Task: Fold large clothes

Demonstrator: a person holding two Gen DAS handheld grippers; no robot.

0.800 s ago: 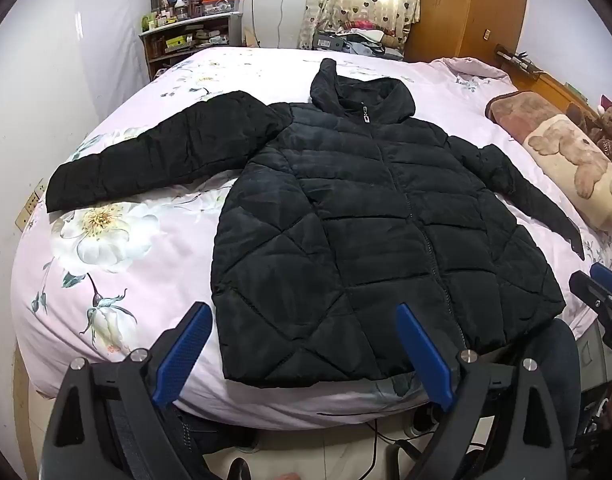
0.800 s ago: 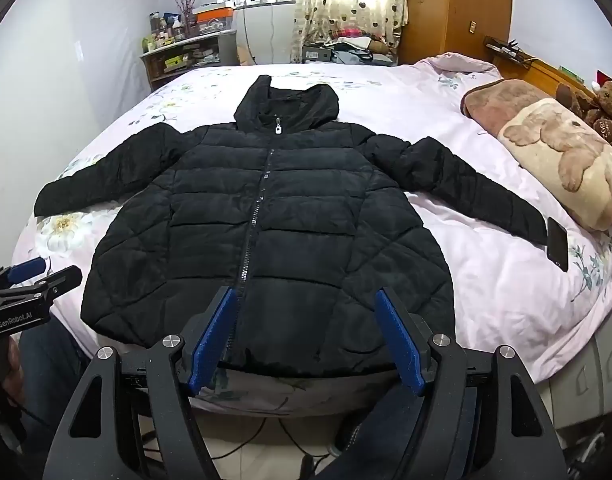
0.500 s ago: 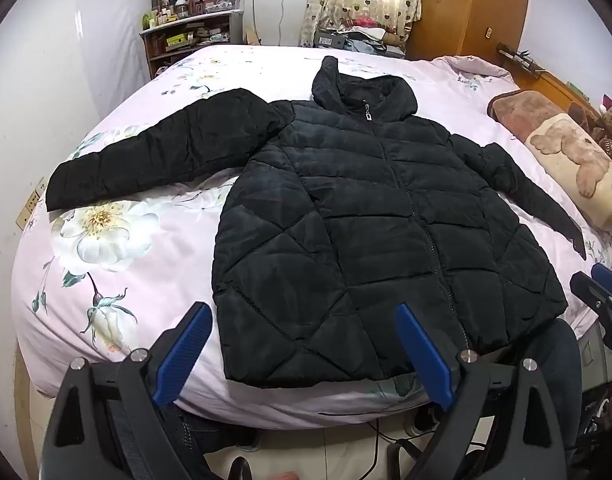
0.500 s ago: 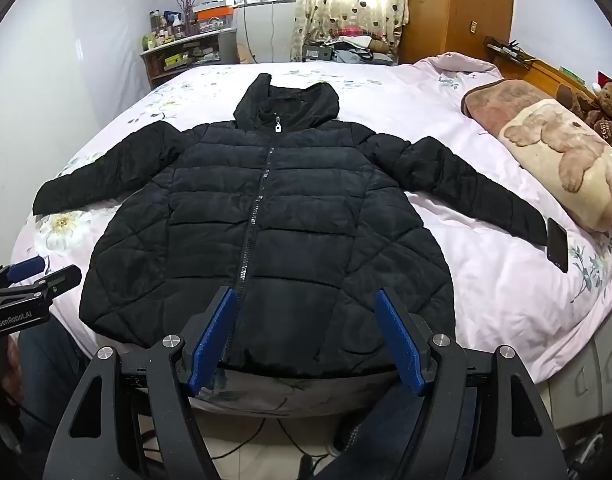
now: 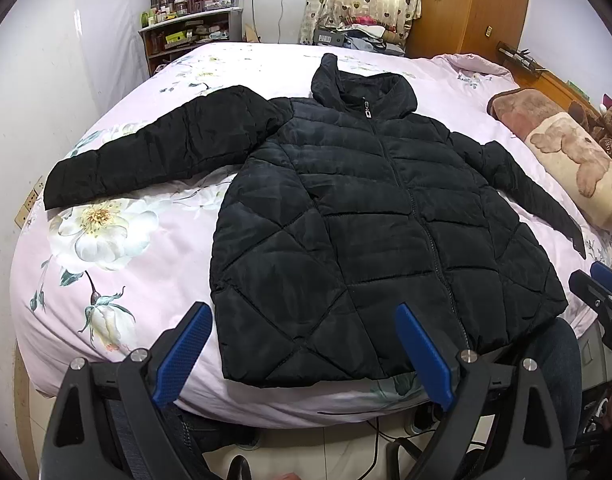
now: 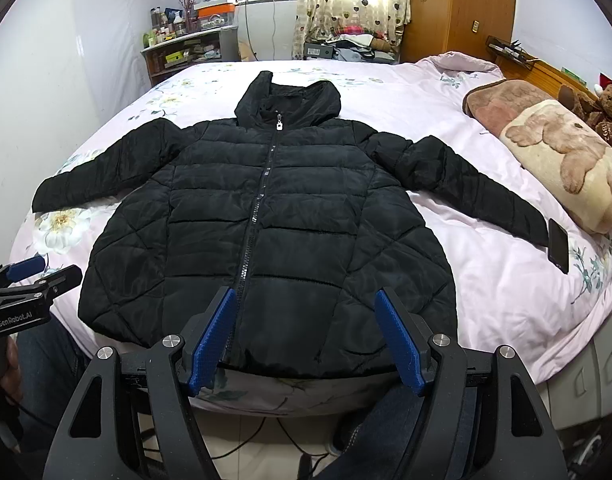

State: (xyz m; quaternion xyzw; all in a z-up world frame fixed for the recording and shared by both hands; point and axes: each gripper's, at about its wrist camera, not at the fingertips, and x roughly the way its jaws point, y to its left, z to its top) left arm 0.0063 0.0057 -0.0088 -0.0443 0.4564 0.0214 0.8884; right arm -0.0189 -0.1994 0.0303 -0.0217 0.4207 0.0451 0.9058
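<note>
**Risk check: puffer jacket laid flat, no fold made yet**

Black hooded puffer jacket lies face up and zipped on the floral bed, both sleeves spread out, hem at the near edge. Left gripper and right gripper both hover short of the hem, jaws wide apart, holding nothing.

Likely failure modes:
- Shell looks slick and the padding thick. A shallow pinch probably takes only the top layer, so the front lifts and the back stays down.
- Padding looks springy, so folds may reopen once released.
- Phone lies touching the cuff of the sleeve nearest the bear pillow. Swinging that sleeve inward could drag or flip it off the bed.
- Hem sits at the mattress edge. A pull toward the person could slide the whole jacket off.
</note>
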